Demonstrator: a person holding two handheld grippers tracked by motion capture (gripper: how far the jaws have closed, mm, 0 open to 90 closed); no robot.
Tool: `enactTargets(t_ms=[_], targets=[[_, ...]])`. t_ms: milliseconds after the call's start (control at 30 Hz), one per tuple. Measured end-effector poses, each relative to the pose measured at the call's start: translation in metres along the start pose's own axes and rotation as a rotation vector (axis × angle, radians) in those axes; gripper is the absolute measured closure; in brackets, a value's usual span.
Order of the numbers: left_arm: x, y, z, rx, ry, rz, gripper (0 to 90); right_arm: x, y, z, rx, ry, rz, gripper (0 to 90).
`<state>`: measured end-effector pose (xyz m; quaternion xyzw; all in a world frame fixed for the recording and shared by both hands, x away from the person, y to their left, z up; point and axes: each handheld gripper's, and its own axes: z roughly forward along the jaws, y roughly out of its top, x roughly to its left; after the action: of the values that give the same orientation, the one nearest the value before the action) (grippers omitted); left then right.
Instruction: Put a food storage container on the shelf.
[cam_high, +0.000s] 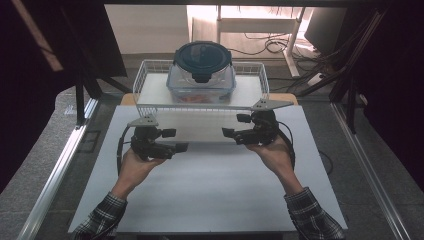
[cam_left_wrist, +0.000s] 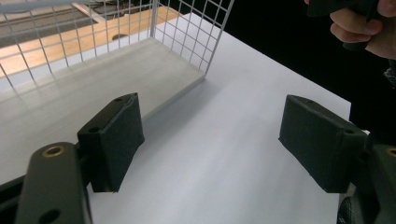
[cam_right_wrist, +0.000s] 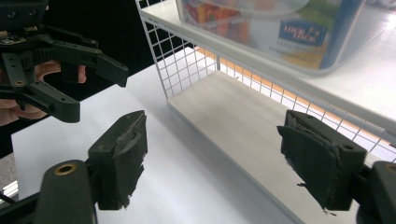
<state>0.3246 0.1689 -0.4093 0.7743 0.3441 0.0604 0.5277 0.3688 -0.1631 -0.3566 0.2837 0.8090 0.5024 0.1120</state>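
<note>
Basket (cam_high: 145, 82) beyond both grippers' fingers (cam_left_wrist: 112, 140) (untouched, container (cam_high: 201, 70) inside)

White wire basket (cam_high: 145, 75); clear container (cam_high: 201, 82), dark blue lid (cam_high: 202, 55); black tongs (cam_high: 172, 141); plaid sleeves (cam_high: 102, 216); white table (cam_high: 210, 190).

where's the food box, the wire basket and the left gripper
food box (cam_high: 201, 75), high view, on its clear side wall
wire basket (cam_high: 150, 67), high view, on its left wire rim
left gripper (cam_high: 176, 140), high view, midway between its open jaw tips
</note>
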Motion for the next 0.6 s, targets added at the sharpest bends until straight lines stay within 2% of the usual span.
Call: enactTargets(t_ms=[433,600], targets=[[-0.006,-0.031,0.003,0.002,0.000,-0.018,14.7,0.007,-0.024,0.002,0.010,0.005,-0.008,13.2],[-0.009,-0.040,0.003,0.015,0.012,-0.008,12.3,0.012,-0.035,0.005,0.026,-0.006,-0.019,9.1]])
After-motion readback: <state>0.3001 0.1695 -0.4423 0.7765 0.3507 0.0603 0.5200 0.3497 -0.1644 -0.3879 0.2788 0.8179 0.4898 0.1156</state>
